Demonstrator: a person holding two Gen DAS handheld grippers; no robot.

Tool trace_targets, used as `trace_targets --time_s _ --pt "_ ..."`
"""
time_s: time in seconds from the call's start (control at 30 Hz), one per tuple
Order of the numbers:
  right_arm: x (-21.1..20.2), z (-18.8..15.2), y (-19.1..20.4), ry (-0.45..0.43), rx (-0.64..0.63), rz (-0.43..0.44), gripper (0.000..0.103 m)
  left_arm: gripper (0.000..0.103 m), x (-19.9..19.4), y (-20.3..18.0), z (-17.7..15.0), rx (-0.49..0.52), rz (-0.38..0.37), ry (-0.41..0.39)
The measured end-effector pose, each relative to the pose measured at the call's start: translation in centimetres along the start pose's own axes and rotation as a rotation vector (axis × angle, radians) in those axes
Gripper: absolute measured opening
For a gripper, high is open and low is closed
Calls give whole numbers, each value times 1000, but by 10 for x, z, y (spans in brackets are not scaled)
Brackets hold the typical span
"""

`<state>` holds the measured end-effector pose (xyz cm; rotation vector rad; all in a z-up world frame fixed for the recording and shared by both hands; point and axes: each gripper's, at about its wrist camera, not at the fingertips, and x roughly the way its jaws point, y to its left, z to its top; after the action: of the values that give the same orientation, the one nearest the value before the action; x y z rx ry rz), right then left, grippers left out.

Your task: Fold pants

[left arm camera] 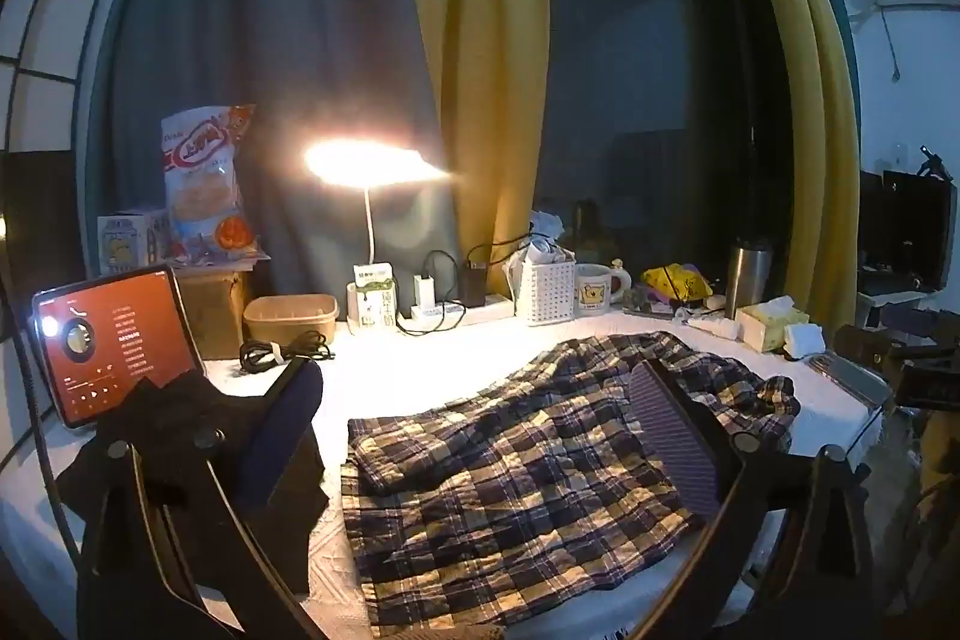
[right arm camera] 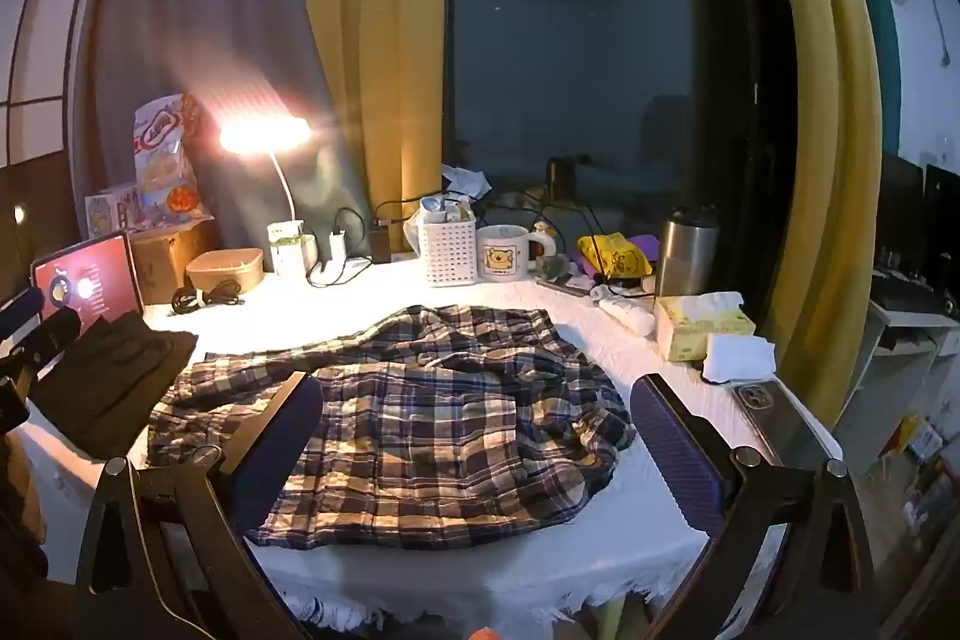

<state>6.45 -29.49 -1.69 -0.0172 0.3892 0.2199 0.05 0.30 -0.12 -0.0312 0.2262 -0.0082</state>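
Observation:
Plaid pants (left arm camera: 522, 466) in dark blue and cream lie spread and rumpled on the white tablecloth (left arm camera: 390, 376); they also show in the right wrist view (right arm camera: 420, 418). My left gripper (left arm camera: 474, 400) is open above the pants' left part, holding nothing. My right gripper (right arm camera: 474, 406) is open above the pants near the table's front edge, holding nothing. The other gripper's dark frame shows at the far right of the left wrist view (left arm camera: 924, 370) and at the far left of the right wrist view (right arm camera: 30, 334).
A black folded garment (right arm camera: 114, 376) lies left of the pants, before a tablet (right arm camera: 90, 280). A lit lamp (right arm camera: 264, 139), white basket (right arm camera: 450, 250), mug (right arm camera: 504, 253), steel tumbler (right arm camera: 687, 253), tissue box (right arm camera: 702, 322) and phone (right arm camera: 765, 406) line the back and right.

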Motion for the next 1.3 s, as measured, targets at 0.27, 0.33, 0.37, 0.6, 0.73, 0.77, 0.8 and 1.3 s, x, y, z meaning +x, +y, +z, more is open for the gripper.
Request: trace_targets --time_s 0.27,0.33,0.37,0.6,0.73,0.77,0.8,1.3 --pt "-1 1 0 -8 -2 3 103 101 3 -4 -2 10 0 30" --pt "-2 1 1 -8 -3 4 103 101 3 -4 -4 12 5 30" --pt "-3 1 1 -8 -4 5 103 101 3 -5 -5 16 9 33" --pt "-1 2 1 -5 -2 4 103 101 1 -2 -6 2 6 34" --pt "-2 2 2 -6 -3 4 103 101 0 -2 -6 3 3 34" --pt "-2 2 2 -6 -3 4 103 101 0 -1 -6 3 1 36" --pt "-2 2 2 -5 -3 4 103 101 0 -1 -6 4 1 37" --pt "-2 2 2 -5 -5 3 103 101 0 -1 -5 1 3 39"
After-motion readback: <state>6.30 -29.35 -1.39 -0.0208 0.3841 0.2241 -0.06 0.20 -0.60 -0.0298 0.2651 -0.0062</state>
